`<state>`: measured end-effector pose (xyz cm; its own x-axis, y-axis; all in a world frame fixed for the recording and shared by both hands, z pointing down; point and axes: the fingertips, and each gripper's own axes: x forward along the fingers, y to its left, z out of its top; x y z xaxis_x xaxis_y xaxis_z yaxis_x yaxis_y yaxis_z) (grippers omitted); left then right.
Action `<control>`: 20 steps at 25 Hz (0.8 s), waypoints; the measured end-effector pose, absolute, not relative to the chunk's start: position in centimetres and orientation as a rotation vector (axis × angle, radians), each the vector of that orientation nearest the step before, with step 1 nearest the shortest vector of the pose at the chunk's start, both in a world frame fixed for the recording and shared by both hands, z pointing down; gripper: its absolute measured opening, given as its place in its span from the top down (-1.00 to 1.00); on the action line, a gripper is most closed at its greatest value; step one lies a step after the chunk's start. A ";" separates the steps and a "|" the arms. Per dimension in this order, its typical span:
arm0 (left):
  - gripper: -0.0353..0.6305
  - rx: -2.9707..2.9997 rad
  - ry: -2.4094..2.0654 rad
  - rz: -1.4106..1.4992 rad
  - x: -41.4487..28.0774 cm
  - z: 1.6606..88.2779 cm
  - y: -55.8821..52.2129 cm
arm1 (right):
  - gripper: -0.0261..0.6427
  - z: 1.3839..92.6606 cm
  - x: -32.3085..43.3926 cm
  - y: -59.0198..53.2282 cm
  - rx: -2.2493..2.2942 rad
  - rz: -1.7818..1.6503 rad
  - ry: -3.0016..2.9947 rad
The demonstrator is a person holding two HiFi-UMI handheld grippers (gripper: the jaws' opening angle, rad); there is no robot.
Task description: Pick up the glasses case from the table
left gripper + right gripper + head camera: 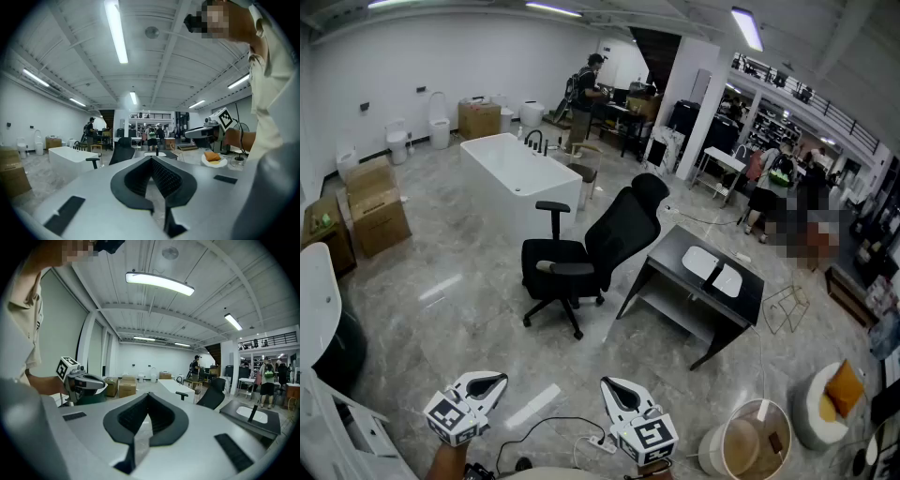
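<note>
A white, open-looking glasses case (713, 268) lies on a small black table (675, 251) in the middle of the room, well beyond both grippers. It also shows as a white shape (251, 414) at the right of the right gripper view, and small and far off (154, 153) in the left gripper view. My left gripper (495, 382) and right gripper (610, 385) are held low at the bottom of the head view, side by side over the floor. Both have their jaws together with nothing between them. Each sees the other: the right gripper (188, 133), the left gripper (101, 381).
A black office chair (600, 246) stands just left of the table, with a white bathtub (520, 173) behind it. Cardboard boxes (375, 202) sit at the left. A power strip with cable (598, 442) lies on the floor near me, a round tub (750, 441) at the lower right. People stand far back.
</note>
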<state>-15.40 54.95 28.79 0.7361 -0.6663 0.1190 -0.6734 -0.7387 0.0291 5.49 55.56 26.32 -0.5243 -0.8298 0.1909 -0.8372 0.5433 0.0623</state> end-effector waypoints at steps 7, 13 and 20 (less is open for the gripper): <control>0.85 2.871 -1.097 0.160 -15.9 29.1 55.5 | 0.86 26.3 5.0 56.0 1.410 0.054 -2.584; 0.85 2.870 -1.083 0.154 -16.3 29.1 55.2 | 0.86 26.6 4.4 56.0 1.417 0.069 -2.575; 0.85 2.883 -1.055 0.161 -17.3 29.5 54.8 | 0.86 26.3 3.4 55.9 1.439 0.055 -2.571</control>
<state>-17.30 54.79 29.51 0.7591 -0.6395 0.1212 -0.6466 -0.7624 0.0270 3.36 55.89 26.31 -0.5085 -0.8405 0.1869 -0.8477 0.5267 0.0624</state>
